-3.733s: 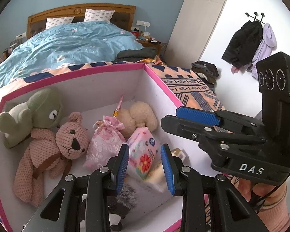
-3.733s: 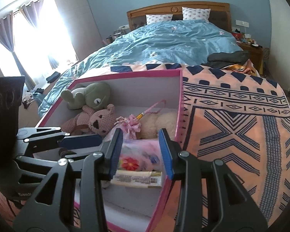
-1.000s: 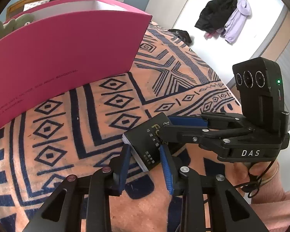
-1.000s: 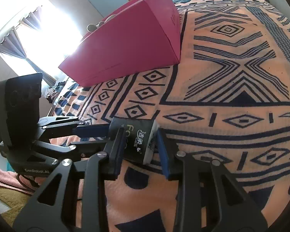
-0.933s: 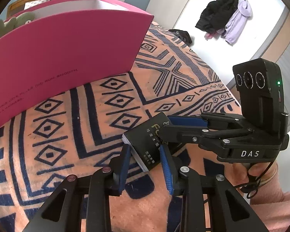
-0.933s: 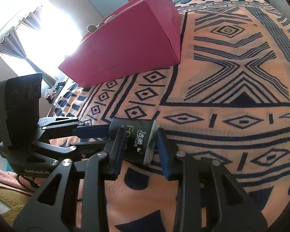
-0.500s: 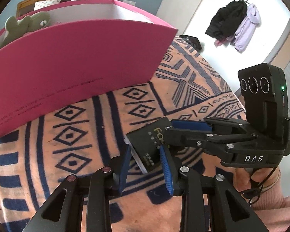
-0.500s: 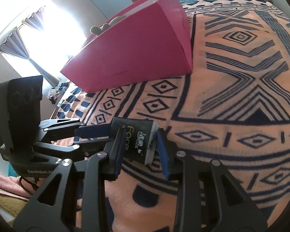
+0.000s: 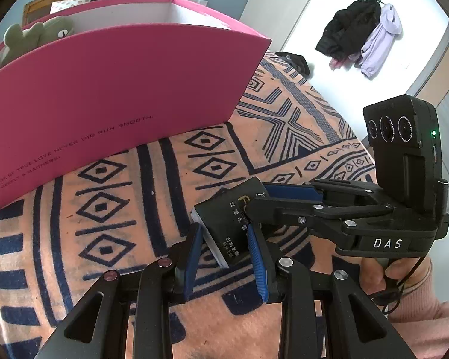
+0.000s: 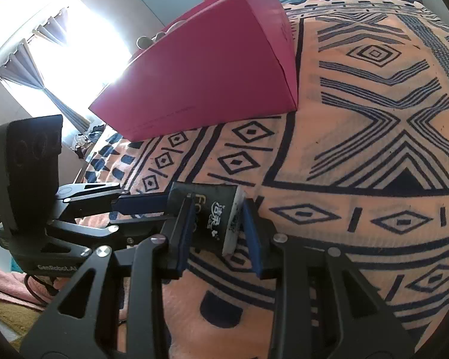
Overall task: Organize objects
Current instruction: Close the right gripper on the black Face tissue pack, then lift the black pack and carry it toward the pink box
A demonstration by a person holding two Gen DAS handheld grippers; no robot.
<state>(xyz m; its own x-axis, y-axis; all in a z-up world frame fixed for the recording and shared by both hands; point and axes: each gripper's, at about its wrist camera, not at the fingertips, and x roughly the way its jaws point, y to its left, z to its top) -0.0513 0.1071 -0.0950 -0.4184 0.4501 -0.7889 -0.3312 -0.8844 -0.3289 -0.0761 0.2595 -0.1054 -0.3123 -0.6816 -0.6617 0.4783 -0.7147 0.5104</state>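
Bedroom with one patterned peach blanket (image 9: pixel 110 209), one pink box (image 9: pixel 104 83) holding one green plush toy (image 9: pixel 39 34), one dark tissue pack (image 9: pixel 224 218) just above the blanket, clamped by both left gripper (image 9: pixel 224 257) and right gripper (image 10: pixel 217 233), two coats (image 9: pixel 362 36) hanging beyond.

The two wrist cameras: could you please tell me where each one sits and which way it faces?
Left wrist view: on the left hand-held gripper, looking down its fingers at the black packet, with the pink box behind; a hand shows at right.
Right wrist view: on the right hand-held gripper, facing the same packet from its other side.
Shared: packet, box, patterned blanket, each other's gripper.
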